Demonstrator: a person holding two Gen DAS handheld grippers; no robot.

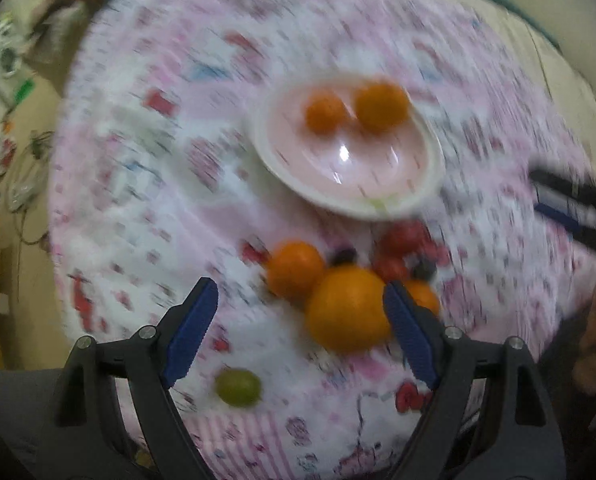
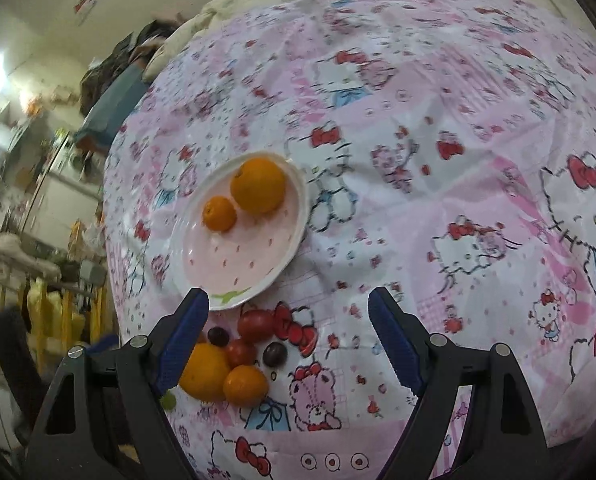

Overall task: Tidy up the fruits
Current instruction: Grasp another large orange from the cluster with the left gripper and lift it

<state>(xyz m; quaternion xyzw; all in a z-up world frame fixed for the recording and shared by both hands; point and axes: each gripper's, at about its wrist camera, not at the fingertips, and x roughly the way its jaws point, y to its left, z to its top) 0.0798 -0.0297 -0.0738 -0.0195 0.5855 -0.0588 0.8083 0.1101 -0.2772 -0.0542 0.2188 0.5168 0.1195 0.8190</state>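
Jaws on both grippers stand released, gripping nothing. Left gripper [image 1: 300, 316] hangs low over the loose fruit pile, its view smeared by motion blur; the big orange [image 1: 348, 310] sits against the inner face of one jaw, not clamped. Right gripper [image 2: 288, 328] hovers above the same pile, nearer the plate.

Plate [image 2: 290, 256] rests on the patterned cloth [image 2: 438, 160] and carries two oranges [image 2: 258, 186], touching, crowded toward its far rim; most of its floor is bare, likely kept free for incoming fruit.

Remaining fruit lies just off the plate's near rim: oranges, red tomatoes [image 2: 254, 326], dark grapes [image 2: 275, 354], tightly clustered and touching. One green grape [image 1: 238, 387] lies apart from the cluster.

Judgement: sorting is partly done. Cloth to the pile's right is open, giving free approach there. The covered surface falls away to the left, near the plate; round fruit nudged that way could roll off.
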